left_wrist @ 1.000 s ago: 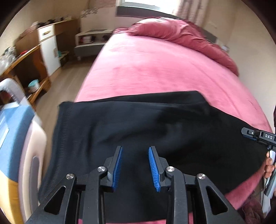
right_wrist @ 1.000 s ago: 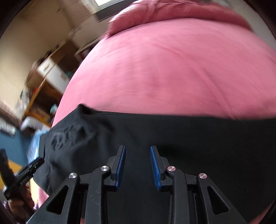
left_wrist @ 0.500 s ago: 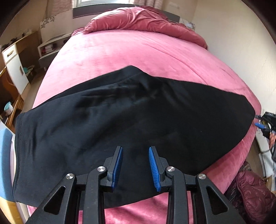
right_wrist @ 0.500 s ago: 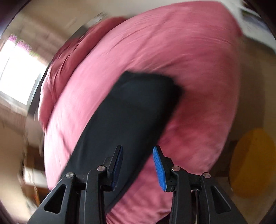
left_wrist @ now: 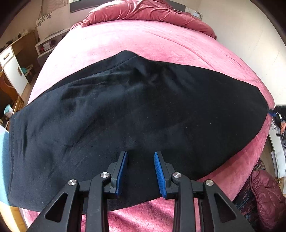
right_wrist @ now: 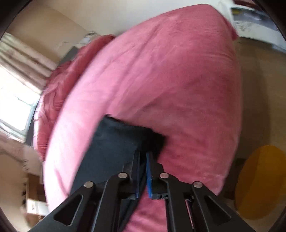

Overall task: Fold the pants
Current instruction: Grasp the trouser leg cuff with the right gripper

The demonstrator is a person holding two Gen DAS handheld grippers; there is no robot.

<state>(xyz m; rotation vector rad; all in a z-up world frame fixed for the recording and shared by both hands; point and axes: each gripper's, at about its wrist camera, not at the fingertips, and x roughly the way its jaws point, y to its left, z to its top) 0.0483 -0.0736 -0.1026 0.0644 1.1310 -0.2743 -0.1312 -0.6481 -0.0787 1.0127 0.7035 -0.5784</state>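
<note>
Black pants (left_wrist: pixel 135 114) lie spread flat across the near part of a pink bed (left_wrist: pixel 153 39), running left to right. My left gripper (left_wrist: pixel 141 158) is open and empty, hovering over the pants' near edge in the middle. In the right wrist view my right gripper (right_wrist: pixel 143 158) is shut on the near edge of the pants' right end (right_wrist: pixel 121 141). That gripper also shows small at the right edge of the left wrist view (left_wrist: pixel 274 113), at the pants' right tip.
A rumpled pink duvet (left_wrist: pixel 152 12) lies at the head of the bed. Wooden cabinets and shelves (left_wrist: pixel 14 58) stand left of the bed. A dark red quilted item (left_wrist: pixel 264 198) lies on the floor at the right. A yellow rug (right_wrist: pixel 259 182) lies beside the bed.
My right gripper swung to the pants' right end and closed on its edge. My left gripper stayed open and its view shifted right to take in the whole spread pants.
</note>
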